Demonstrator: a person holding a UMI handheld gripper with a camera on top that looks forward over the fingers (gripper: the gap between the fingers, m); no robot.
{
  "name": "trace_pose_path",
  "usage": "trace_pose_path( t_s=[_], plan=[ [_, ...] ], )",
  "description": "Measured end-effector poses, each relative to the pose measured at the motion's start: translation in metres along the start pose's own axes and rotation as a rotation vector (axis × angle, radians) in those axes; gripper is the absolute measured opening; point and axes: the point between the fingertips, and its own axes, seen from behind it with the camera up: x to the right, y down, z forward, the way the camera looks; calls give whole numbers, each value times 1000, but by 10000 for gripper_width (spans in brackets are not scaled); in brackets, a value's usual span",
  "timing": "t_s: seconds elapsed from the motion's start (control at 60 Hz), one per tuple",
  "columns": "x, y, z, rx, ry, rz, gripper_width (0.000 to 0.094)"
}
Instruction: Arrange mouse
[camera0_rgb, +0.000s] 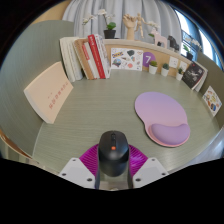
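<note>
- Mouse (113, 150) sits right between the fingers, black with an orange wheel mark, nose pointing to twelve o'clock.
- Gripper (112, 163) pinches it: both magenta pads (90, 158) look pressed against its flanks, no gap that I can make out on either side.
- Whether the mouse is lifted or resting on the desk (100, 110) I cannot tell from this angle.
- Mousepad (160, 117), pale lilac with a wrist cushion at its near edge, lies at about two o'clock from the mouse, well apart from it and bare.
- Judgement on the step: this reads as the carry phase, mouse in hand, placing not yet done.
- Next move, as I see it, calls for a swing toward two o'clock, bringing the mouse over the flat round part of the pad, not the raised cushion.
- It then needs a level set-down before the fingers spread, or the mouse may tip off the cushion.
- Tan folder (48, 92) lies at ten o'clock, out of the path.
- Books (85, 57) and cards (128, 58) line the back at twelve, well beyond the pad; a short swing keeps clear of them.
</note>
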Motion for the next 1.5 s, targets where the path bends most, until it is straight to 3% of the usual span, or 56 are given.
trace_pose_path(
  t_s=[0.067,0.267,0.4,0.533,0.633,0.683,0.817,1.033,1.2,1.233,1.5],
  plan=[
    [0,0,-1,-16,-5,2,333],
    [0,-22,-12,-64,6,-33,332],
    [17,-106,-38,71,29,-12,334],
    [56,-204,-77,273,83,14,333],
    [102,-238,-85,331,119,51,333],
    [123,-238,-69,317,136,65,332],
    [167,-199,-5,176,135,69,332],
    [190,-132,58,1,64,97,331],
    [181,-103,83,-62,-8,53,343],
    [183,-108,84,-37,-9,45,344],
    [182,-101,88,-66,-12,38,524]
  ],
)
